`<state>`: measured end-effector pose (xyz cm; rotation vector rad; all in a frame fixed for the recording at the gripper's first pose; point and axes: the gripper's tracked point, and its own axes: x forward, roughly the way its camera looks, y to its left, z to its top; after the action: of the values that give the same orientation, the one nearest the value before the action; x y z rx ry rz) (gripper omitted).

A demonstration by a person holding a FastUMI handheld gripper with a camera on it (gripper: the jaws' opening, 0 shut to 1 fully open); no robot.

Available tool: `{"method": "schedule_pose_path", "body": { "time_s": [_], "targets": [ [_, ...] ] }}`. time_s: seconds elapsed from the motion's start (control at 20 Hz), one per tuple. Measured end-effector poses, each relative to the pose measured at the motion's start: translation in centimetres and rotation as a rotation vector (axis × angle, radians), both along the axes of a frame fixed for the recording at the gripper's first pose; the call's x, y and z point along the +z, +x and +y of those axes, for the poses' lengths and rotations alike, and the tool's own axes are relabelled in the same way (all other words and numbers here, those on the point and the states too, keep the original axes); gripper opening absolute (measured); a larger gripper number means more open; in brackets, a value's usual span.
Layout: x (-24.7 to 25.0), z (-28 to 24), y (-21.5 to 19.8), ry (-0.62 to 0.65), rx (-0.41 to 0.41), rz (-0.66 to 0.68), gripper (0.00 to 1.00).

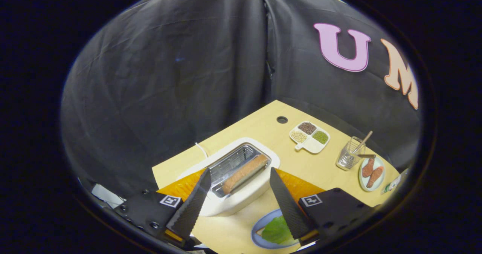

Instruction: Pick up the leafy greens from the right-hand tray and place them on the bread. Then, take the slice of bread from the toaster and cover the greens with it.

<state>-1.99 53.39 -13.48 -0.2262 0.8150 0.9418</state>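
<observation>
Fingers (205, 184) of mine stand spread wide, gripper (238, 178) holding nothing, above the white oblong toaster (241, 197) on the pale wooden table (263, 127). The browned slice of bread (244, 173) stands on edge in the toaster's metal slot, between my fingertips and just beyond them. Nearer me, the green leafy greens (276, 229) lie on bread on a blue round plate (260, 227), beside my right finger.
</observation>
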Motion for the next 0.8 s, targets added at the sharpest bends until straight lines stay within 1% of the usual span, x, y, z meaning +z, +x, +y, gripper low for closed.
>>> {"method": "schedule_pose_path", "body": {
  "time_s": [0.35,0.45,0.8],
  "targets": [
    [-3.3,1.2,1.7,-0.051,-0.082,0.098,0.99],
    [-3.9,1.5,2.0,-0.058,-0.102,0.112,0.96],
    [-5.0,2.3,1.7,-0.055,-0.136,0.18,0.53]
  ]
}}
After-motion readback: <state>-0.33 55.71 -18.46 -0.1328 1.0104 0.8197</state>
